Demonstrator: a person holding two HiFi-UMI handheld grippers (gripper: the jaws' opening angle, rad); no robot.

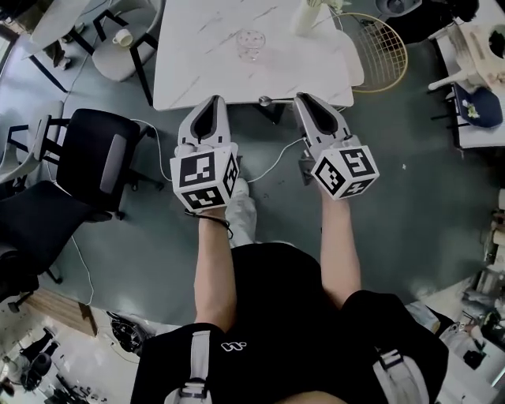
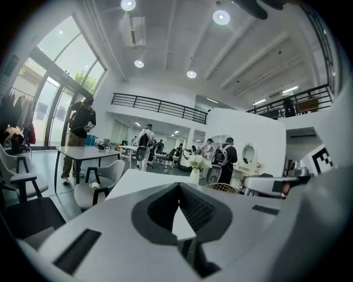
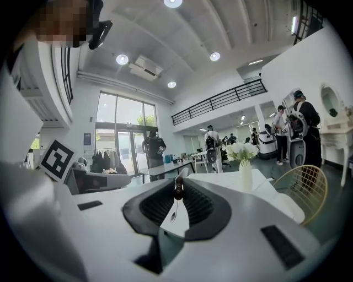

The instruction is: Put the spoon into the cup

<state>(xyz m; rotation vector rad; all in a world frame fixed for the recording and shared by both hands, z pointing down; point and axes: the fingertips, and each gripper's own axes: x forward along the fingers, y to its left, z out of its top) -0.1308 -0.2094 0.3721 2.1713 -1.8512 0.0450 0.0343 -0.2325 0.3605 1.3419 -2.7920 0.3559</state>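
Note:
A clear glass cup (image 1: 251, 43) stands in the middle of the white marble-look table (image 1: 197, 71). My right gripper (image 1: 303, 98) is at the table's near edge, shut on a small spoon (image 3: 177, 190). Its dark handle is pinched at the jaw tips and its metal bowl (image 3: 173, 216) hangs below them. In the head view the spoon (image 1: 267, 100) sticks out leftward from the tips. My left gripper (image 1: 211, 100) hovers beside it at the same edge, with its jaws together and nothing between them (image 2: 178, 185). Both grippers are short of the cup.
A white vase with flowers (image 1: 304, 16) stands at the table's far right. A gold wire chair (image 1: 379, 51) is right of the table, and a black office chair (image 1: 87, 158) and cables (image 1: 268, 162) are on the floor to the left. People stand in the hall beyond.

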